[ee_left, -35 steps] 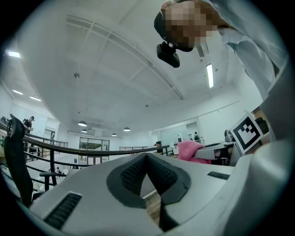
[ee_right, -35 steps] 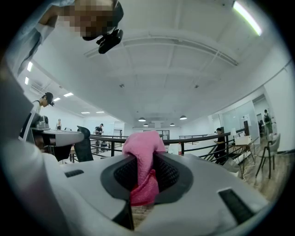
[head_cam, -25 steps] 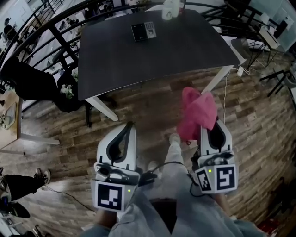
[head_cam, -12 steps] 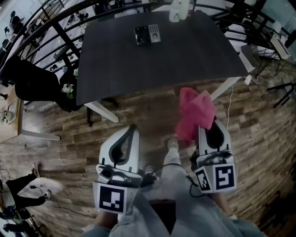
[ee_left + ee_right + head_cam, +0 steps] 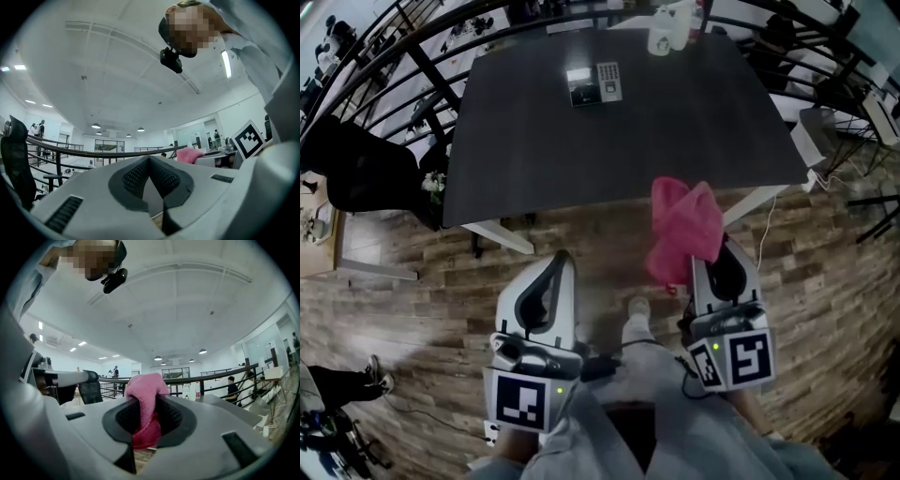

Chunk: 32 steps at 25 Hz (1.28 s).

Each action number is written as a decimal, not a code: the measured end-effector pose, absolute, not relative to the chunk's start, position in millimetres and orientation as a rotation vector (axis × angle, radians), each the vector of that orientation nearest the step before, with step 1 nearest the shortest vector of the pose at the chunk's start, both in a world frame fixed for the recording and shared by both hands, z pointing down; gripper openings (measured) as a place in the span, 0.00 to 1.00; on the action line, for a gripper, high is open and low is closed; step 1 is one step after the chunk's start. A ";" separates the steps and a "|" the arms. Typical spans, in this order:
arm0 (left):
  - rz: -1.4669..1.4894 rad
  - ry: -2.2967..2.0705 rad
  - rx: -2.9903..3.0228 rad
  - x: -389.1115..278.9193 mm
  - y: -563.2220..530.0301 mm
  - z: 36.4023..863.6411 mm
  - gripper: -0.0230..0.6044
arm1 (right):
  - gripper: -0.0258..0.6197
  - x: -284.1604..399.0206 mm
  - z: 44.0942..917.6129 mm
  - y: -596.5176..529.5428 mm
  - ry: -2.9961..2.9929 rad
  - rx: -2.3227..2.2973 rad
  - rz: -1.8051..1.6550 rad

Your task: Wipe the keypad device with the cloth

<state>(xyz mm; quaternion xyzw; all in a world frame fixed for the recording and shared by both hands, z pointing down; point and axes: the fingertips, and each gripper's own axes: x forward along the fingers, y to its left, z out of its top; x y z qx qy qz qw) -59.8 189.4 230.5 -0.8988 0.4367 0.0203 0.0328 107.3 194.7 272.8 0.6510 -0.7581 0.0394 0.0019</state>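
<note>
A black keypad device with a small screen and a grey number pad lies on the far part of the dark table. My right gripper is shut on a pink cloth, which bunches up above its jaws just off the table's near edge. My left gripper is shut with nothing in it, its pads pressed together at their tips. Both grippers point upward, held over the wooden floor, well short of the device.
A white bottle stands at the table's far edge. White table legs reach down to the plank floor. A black railing curves round the left and back. A black chair sits at the left. A power strip lies right.
The view has shifted toward the table: the table and keypad device now sit lower and nearer in the head view. Both grippers keep their pose, the cloth still held.
</note>
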 end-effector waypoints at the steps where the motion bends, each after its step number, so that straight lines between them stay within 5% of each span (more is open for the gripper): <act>1: 0.066 1.359 -2.759 -55.2 185.3 229.6 0.04 | 0.15 111.9 272.3 188.9 -2.390 2.030 0.121; 32: 0.064 1.529 -2.625 5.6 92.5 220.6 0.04 | 0.15 182.8 271.3 75.4 -2.499 1.903 0.112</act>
